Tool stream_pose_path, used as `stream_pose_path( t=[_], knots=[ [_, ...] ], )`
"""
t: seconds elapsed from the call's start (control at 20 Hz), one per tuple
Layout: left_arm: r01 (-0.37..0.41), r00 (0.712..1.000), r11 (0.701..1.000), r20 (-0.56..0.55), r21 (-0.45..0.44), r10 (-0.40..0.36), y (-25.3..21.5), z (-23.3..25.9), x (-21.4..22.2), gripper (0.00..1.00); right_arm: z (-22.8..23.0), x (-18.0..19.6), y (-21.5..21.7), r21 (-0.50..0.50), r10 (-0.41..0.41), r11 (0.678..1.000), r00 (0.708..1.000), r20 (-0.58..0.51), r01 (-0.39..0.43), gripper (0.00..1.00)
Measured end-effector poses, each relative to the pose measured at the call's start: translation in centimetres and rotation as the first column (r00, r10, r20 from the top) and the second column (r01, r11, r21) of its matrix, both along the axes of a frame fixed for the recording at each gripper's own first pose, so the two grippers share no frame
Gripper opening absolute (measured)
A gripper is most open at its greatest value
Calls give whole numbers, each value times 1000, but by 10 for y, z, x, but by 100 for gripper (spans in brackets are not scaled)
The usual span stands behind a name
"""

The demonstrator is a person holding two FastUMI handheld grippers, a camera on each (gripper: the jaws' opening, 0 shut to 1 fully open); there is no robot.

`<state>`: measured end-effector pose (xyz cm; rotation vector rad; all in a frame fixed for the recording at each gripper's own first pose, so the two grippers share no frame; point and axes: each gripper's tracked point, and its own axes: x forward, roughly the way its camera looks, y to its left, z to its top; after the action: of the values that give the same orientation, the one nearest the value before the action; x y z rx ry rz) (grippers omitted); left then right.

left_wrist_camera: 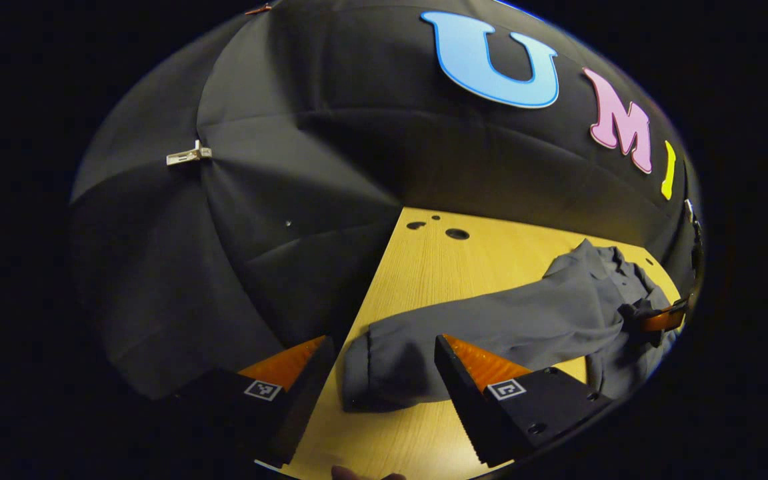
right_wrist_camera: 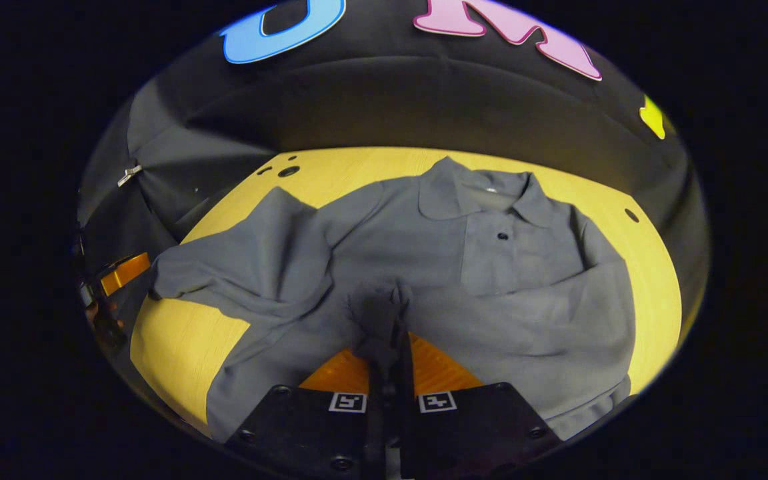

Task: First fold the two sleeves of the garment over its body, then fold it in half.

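The left gripper (left_wrist_camera: 384, 360) stands wide open just above the wooden table (left_wrist_camera: 424, 267), its fingers either side of the cuff of the grey shirt's (right_wrist_camera: 464, 267) outstretched sleeve (left_wrist_camera: 491, 327), not pinching it. The right gripper (right_wrist_camera: 391, 347) is closed, its fingers clamped on a fold of the other sleeve (right_wrist_camera: 524, 313) lying across the shirt's body, collar ahead.

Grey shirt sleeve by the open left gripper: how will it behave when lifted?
Probably floppy: the sleeve lies limp and wrinkled on the table. Likely light, dragging the shirt body along. The right gripper pinches the other cuff, which bunches.
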<state>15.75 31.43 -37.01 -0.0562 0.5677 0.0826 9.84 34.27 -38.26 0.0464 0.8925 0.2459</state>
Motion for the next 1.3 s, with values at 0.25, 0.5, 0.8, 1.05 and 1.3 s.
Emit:
stream_pose_path(
  t=[0.25,0.5,0.8,1.05,1.3],
  knots=[
    [-2,998,1000,-59,3,2,4,-34,6,96,-3,-11,10,69,15,998,999,-39,-12,17],
    [7,995,1000,-101,12,-6,3,-50,9,95,29,-37,37,292,74,955,996,-56,-54,69],
    [13,993,1000,-116,13,-11,-1,-60,8,97,69,-54,-10,350,-34,936,999,-2,32,72],
    [150,980,989,-137,13,-147,-30,-59,15,37,69,-82,-73,306,-119,945,993,-9,116,72],
    [113,993,994,-36,0,-113,-39,-9,13,8,76,-105,-141,281,-242,932,970,14,229,72]
  ],
)
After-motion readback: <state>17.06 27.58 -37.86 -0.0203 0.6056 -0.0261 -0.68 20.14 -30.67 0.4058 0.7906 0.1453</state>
